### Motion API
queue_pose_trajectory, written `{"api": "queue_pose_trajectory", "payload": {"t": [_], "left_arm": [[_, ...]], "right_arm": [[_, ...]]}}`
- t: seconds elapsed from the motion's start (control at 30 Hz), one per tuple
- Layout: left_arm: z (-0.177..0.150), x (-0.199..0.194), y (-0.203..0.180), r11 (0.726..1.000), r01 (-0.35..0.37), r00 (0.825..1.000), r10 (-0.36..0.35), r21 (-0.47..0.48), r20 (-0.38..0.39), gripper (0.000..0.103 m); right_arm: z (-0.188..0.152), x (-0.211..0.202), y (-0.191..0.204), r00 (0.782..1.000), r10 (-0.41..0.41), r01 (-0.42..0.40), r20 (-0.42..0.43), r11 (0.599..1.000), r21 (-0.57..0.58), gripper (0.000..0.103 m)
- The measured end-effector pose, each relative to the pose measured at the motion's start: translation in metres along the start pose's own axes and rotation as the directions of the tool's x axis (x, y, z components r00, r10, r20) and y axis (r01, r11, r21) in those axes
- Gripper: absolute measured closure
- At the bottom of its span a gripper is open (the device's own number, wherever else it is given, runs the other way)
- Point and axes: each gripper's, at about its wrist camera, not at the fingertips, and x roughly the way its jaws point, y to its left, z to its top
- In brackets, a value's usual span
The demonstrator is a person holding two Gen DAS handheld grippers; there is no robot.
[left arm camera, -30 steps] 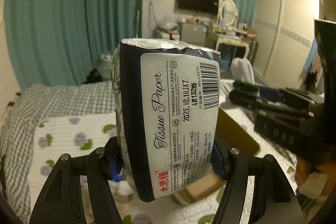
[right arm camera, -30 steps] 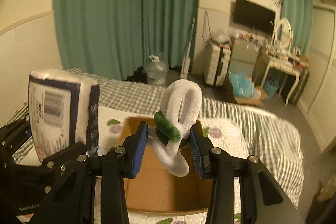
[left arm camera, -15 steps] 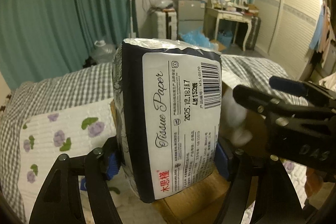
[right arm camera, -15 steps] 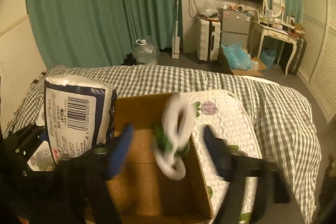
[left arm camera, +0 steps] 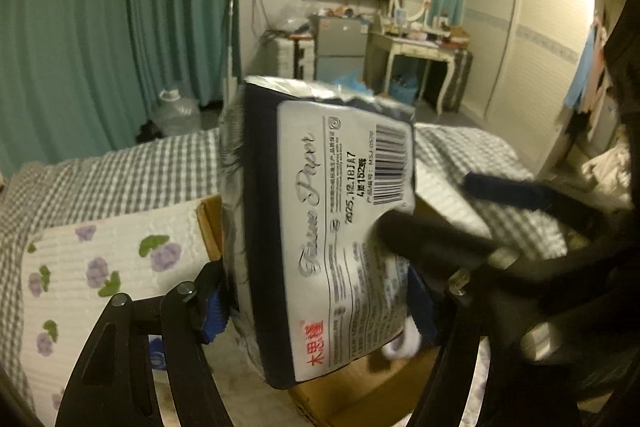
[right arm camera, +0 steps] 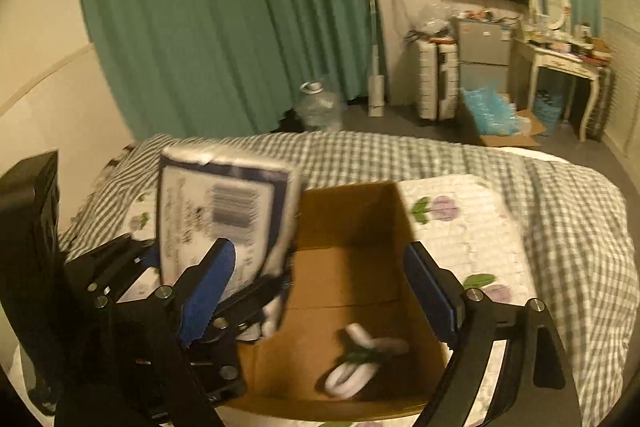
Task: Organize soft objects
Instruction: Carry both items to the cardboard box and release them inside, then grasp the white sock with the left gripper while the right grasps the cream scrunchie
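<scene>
A tissue paper pack (left arm camera: 320, 227), dark blue with a white label, stands nearly upright in my left gripper (left arm camera: 317, 307), whose blue pads press on its lower sides. In the right wrist view the same pack (right arm camera: 224, 211) hangs over the left edge of an open cardboard box (right arm camera: 352, 219). My right gripper (right arm camera: 320, 259) hovers above the box with its jaws opening and nothing between them. A white and green plush toy (right arm camera: 360, 359) lies on the box floor below it. The pack hides most of the box (left arm camera: 360, 391) in the left wrist view.
The box sits on a bed with a grey checked cover (right arm camera: 560, 195) and a floral quilt (left arm camera: 100, 259). Beyond the bed are green curtains (right arm camera: 224, 19), a water jug (right arm camera: 320, 107), a suitcase (right arm camera: 434, 79) and a dressing table (right arm camera: 560, 63).
The plush toy left the right gripper and dropped into the box as those jaws spread wide. Both grippers sank towards the box. The tissue pack tilted slightly.
</scene>
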Motion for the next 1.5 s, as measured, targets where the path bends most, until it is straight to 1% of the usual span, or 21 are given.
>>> {"api": "queue_pose_trajectory", "payload": {"t": [0.1, 0.17, 0.27, 0.37, 0.43, 0.53, 0.6, 0.67, 0.7, 0.73, 0.77, 0.83, 0.93, 1.03, 1.1, 1.2, 1.23, 1.33, 1.37, 1.43, 1.5], "left_arm": [[-0.001, 0.000, -0.001, 1.000, 0.027, 1.000, -0.027, 0.011, -0.002, 0.030], [-0.004, -0.001, -0.005, 0.999, 0.027, 1.000, -0.028, 0.037, 0.010, 0.030], [-0.007, -0.002, -0.010, 0.996, 0.034, 0.999, -0.036, 0.078, 0.021, 0.030], [-0.007, -0.003, -0.007, 0.997, 0.032, 0.999, -0.033, 0.073, 0.013, 0.030], [-0.007, -0.008, -0.001, 0.998, 0.026, 1.000, -0.027, 0.055, 0.014, 0.030], [-0.010, -0.026, 0.013, 0.999, -0.004, 0.999, 0.003, 0.039, 0.039, 0.030], [-0.014, -0.048, 0.027, 0.999, -0.044, 0.997, 0.042, 0.026, 0.068, 0.030], [-0.019, -0.068, 0.042, 0.998, -0.068, 0.994, 0.067, 0.009, 0.091, 0.030], [-0.023, -0.084, 0.054, 0.996, -0.088, 0.990, 0.088, -0.009, 0.110, 0.030], [-0.026, -0.096, 0.063, 0.995, -0.102, 0.987, 0.104, -0.020, 0.123, 0.030], [-0.030, -0.106, 0.072, 0.992, -0.119, 0.984, 0.122, -0.031, 0.132, 0.030], [-0.038, -0.129, 0.096, 0.985, -0.160, 0.976, 0.167, -0.059, 0.140, 0.030], [-0.053, -0.155, 0.128, 0.974, -0.209, 0.965, 0.220, -0.092, 0.143, 0.030], [-0.074, -0.169, 0.155, 0.948, -0.289, 0.942, 0.306, -0.132, 0.134, 0.030], [-0.089, -0.167, 0.170, 0.933, -0.324, 0.933, 0.342, -0.157, 0.111, 0.030], [-0.115, -0.158, 0.191, 0.912, -0.355, 0.924, 0.376, -0.204, 0.071, 0.030], [-0.125, -0.154, 0.198, 0.903, -0.369, 0.919, 0.390, -0.221, 0.061, 0.030], [-0.146, -0.145, 0.214, 0.886, -0.396, 0.910, 0.414, -0.242, 0.030, 0.030], [-0.154, -0.139, 0.220, 0.884, -0.397, 0.911, 0.412, -0.247, 0.009, 0.030], [-0.170, -0.135, 0.231, 0.890, -0.382, 0.921, 0.389, -0.250, -0.023, 0.030], [-0.183, -0.125, 0.236, 0.892, -0.380, 0.923, 0.381, -0.245, -0.047, 0.030]], "right_arm": [[-0.004, 0.009, 0.006, 0.999, 0.035, -0.035, -0.030, 0.999, -0.013, 0.017], [-0.006, 0.014, 0.008, 0.998, 0.044, -0.044, -0.042, 0.999, -0.015, 0.017], [-0.009, 0.023, 0.002, 0.998, 0.023, -0.022, -0.063, 1.000, 0.006, 0.017], [-0.012, 0.027, -0.007, 0.997, 0.003, 0.000, -0.073, 0.999, 0.037, 0.017], [-0.012, 0.025, -0.011, 0.998, -0.032, 0.035, -0.058, 0.998, 0.047, 0.017], [-0.009, 0.012, -0.014, 0.999, -0.037, 0.038, -0.017, 0.997, 0.069, 0.017], [-0.008, 0.001, -0.010, 0.998, -0.060, 0.059, 0.011, 0.996, 0.062, 0.017], [-0.007, -0.011, -0.004, 0.996, -0.082, 0.080, 0.040, 0.995, 0.054, 0.017], [-0.007, -0.017, 0.001, 0.995, -0.089, 0.086, 0.056, 0.995, 0.049, 0.017], [-0.006, -0.023, 0.006, 0.994, -0.092, 0.090, 0.066, 0.995, 0.044, 0.013], [-0.007, -0.029, 0.013, 0.992, -0.102, 0.099, 0.080, 0.994, 0.033, 0.009], [-0.007, -0.039, 0.030, 0.988, -0.113, 0.113, 0.106, 0.994, 0.007, 0.008], [-0.009, -0.050, 0.060, 0.986, -0.094, 0.099, 0.138, 0.995, -0.031, 0.006], [-0.017, -0.051, 0.099, 0.987, -0.062, 0.075, 0.147, 0.994, -0.083, 0.004], [-0.025, -0.045, 0.124, 0.989, -0.049, 0.066, 0.140, 0.990, -0.121, 0.004], [-0.041, -0.027, 0.165, 0.995, -0.017, 0.035, 0.103, 0.984, -0.176, 0.004], [-0.049, -0.019, 0.177, 0.997, -0.006, 0.021, 0.083, 0.981, -0.192, 0.004], [-0.073, 0.007, 0.206, 1.000, -0.005, 0.008, 0.017, 0.976, -0.218, 0.004], [-0.083, 0.018, 0.215, 1.000, -0.005, 0.002, -0.010, 0.974, -0.227, 0.004], [-0.102, 0.038, 0.229, 0.998, -0.017, 0.001, -0.062, 0.969, -0.246, 0.004], [-0.120, 0.055, 0.234, 0.994, -0.034, 0.007, -0.102, 0.967, -0.254, 0.004]]}}
